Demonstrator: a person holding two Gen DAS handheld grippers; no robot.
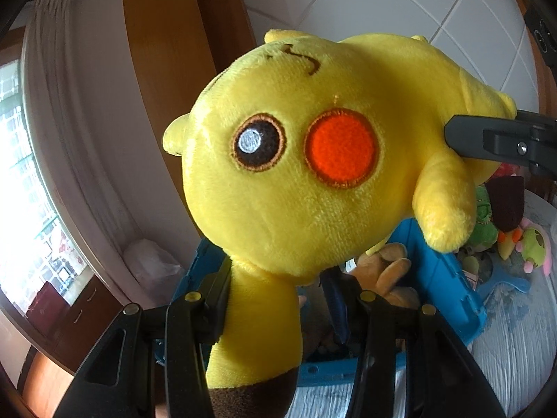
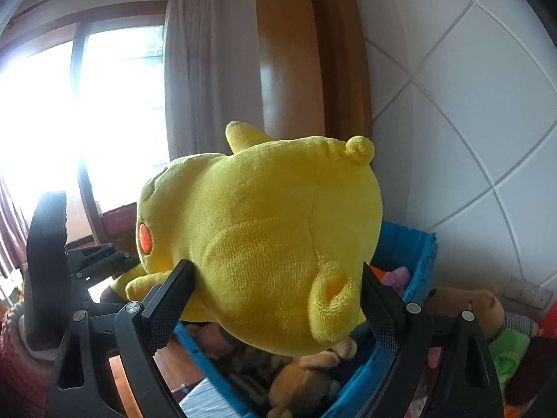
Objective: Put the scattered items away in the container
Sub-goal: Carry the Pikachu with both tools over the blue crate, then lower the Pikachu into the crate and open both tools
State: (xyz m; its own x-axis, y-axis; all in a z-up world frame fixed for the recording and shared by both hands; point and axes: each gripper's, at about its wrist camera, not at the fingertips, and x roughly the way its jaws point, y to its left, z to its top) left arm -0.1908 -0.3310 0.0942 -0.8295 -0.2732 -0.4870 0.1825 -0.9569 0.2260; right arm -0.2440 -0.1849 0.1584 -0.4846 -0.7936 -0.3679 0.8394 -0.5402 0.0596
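Left wrist view: large yellow plush toy with red felt cheek and embroidered brown eye (image 1: 313,160) fills the frame, lying on its side in the air.
Left gripper (image 1: 275,310): black two-finger tool, jaws pinched on the toy's long yellow ear with dark brown tip (image 1: 257,341).
Right gripper, seen from the left: one black finger (image 1: 487,139) presses into the toy's flank at the right edge.
Right wrist view: same yellow plush toy (image 2: 264,237) seen from its rear and underside.
Right gripper (image 2: 278,299): black jaws spread wide and closed against both sides of the toy's round body.
Toy position: held up between both grippers, above the open blue plastic crate (image 1: 438,278).
Crate contents: tan plush animal (image 2: 306,379) and other soft toys, partly hidden.
Beside crate: brown bear in green shirt (image 2: 487,317); green plush figures (image 1: 484,223) on a pale patterned cloth (image 1: 515,348).
Backdrop: white tiled wall (image 2: 470,87), wooden door frame (image 2: 289,52), pale curtain (image 2: 195,69), bright window (image 2: 45,104).
Person: pink knitted sleeve (image 2: 17,365) behind the left gripper.
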